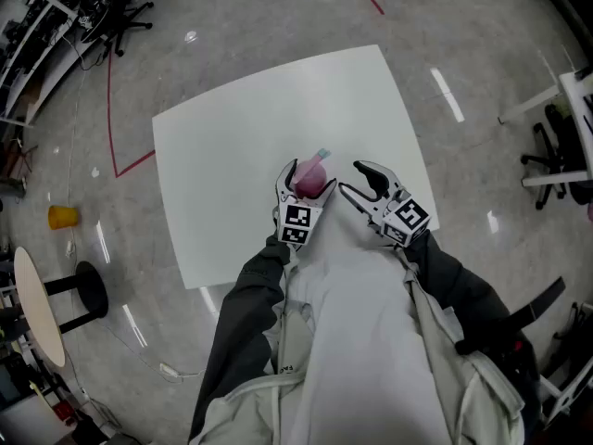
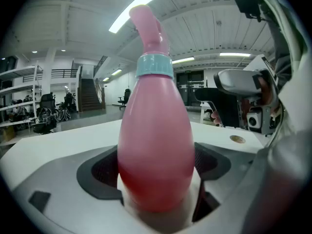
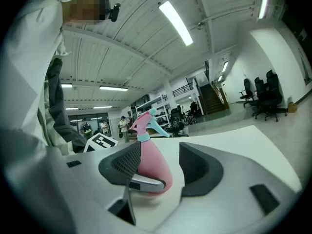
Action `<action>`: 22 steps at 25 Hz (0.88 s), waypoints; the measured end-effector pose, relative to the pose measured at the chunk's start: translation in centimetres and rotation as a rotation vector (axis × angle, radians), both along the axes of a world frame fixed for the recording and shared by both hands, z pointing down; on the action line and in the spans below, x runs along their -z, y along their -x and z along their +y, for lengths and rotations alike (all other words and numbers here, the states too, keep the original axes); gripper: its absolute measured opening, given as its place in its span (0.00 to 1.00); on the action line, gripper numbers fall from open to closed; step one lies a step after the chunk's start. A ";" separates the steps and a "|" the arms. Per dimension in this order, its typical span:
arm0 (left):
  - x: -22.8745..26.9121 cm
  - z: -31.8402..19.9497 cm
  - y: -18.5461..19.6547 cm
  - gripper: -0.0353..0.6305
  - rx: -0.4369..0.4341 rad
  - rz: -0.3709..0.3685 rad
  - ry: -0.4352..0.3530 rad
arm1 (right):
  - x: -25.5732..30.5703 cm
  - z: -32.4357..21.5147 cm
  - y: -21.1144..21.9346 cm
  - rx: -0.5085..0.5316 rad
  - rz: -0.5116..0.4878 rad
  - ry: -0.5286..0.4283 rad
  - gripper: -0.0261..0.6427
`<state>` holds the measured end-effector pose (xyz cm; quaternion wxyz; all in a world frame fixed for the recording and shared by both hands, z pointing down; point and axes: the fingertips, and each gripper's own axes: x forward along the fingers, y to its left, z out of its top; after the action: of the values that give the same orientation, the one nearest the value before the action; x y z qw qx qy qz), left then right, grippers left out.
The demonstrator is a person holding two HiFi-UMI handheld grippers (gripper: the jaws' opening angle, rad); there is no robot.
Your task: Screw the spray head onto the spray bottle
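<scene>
Left gripper (image 1: 309,182) clamps the pink bottle (image 2: 155,145) at its belly, spray head (image 2: 148,28) sitting on top; right gripper (image 1: 357,182) gapes empty. Slick, light plastic, we judge: hold low.

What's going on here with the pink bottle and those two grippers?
A person holds a gripper in each hand over a white table. The left gripper is clamped on the lower body of a pink spray bottle. The spray head already sits on its neck above a teal collar. The right gripper is open and empty, beside the bottle.
</scene>
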<state>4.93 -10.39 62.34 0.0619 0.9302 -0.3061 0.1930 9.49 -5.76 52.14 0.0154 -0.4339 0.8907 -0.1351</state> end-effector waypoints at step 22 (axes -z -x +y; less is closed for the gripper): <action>0.3 3.8 -1.4 0.70 -0.093 -0.049 -0.058 | 2.9 -3.4 2.7 -0.052 0.203 0.141 0.17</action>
<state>6.37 -6.57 62.08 0.0181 0.9398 -0.2695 0.2095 6.77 -9.11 49.23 -0.1017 -0.4683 0.8644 -0.1522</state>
